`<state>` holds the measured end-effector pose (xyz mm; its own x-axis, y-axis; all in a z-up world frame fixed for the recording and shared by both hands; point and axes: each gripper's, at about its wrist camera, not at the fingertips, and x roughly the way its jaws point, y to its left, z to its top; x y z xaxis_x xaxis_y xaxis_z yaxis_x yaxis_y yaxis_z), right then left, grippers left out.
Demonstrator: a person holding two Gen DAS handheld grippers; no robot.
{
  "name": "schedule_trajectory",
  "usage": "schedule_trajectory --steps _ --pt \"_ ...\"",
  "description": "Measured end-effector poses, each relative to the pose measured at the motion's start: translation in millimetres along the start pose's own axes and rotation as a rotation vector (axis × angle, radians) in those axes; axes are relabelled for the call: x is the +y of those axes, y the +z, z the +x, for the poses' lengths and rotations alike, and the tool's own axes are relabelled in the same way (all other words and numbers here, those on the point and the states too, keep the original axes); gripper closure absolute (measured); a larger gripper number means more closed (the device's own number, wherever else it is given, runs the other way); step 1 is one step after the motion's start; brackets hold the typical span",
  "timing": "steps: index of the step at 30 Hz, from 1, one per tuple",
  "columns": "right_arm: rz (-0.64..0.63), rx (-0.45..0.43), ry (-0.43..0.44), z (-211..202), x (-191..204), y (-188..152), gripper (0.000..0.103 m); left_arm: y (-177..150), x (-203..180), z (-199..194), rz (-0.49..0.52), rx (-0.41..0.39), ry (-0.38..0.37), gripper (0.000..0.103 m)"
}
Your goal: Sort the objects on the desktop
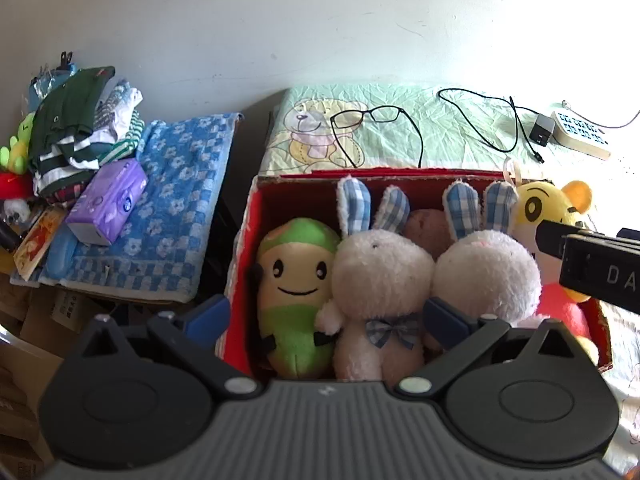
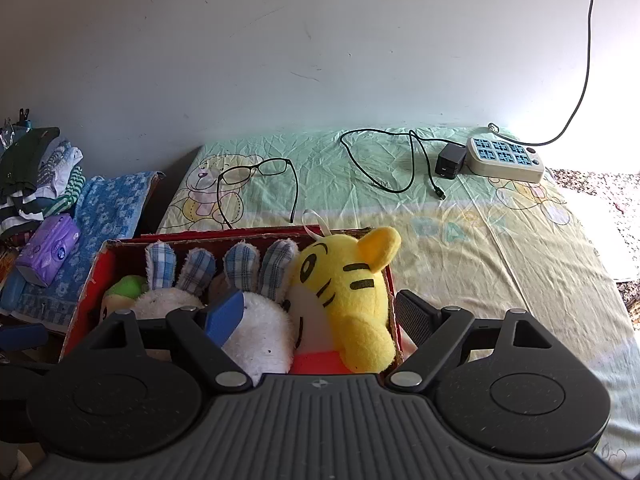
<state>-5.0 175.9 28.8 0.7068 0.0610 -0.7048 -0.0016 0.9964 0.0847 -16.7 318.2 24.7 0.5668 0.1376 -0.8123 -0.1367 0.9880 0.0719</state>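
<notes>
Soft toys crowd a red box [image 1: 256, 216] on a counter covered by a pale green sheet [image 2: 480, 240]. The left gripper [image 1: 326, 312] hangs over the box's near edge, its jaws spread wide and holding nothing, a white rabbit [image 1: 380, 280] between its blue fingers. The right gripper [image 2: 324, 316] hovers at the box's right end, jaws likewise spread and empty, straddling the yellow tiger [image 2: 352, 280]; its right finger sits outside the box wall.

Only the left wrist view shows the green-and-yellow doll [image 1: 296, 280] in full at the box's left end, the second rabbit [image 1: 484, 276] beside the first, and the toys and books at the far left beyond the heap of clothes [image 1: 76, 132]. It also catches the right gripper's black body entering from the right edge. Only the right wrist view shows the open stretch of sheet to the right of the box.

Behind the box lie glasses [image 2: 256, 176], a black cable [image 2: 384, 160] with its charger [image 2: 450, 162], and a power strip [image 2: 506, 158] near the wall. A purple tissue pack [image 1: 108, 204] rests on a blue towel [image 1: 176, 208] to the left, across a dark gap.
</notes>
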Motion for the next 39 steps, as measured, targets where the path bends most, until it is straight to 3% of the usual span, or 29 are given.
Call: schedule_trajectory --steps 39 --pt "0.022 -0.031 0.084 -18 5 -17 0.021 -17 -2 -6 0.008 0.019 0.037 0.001"
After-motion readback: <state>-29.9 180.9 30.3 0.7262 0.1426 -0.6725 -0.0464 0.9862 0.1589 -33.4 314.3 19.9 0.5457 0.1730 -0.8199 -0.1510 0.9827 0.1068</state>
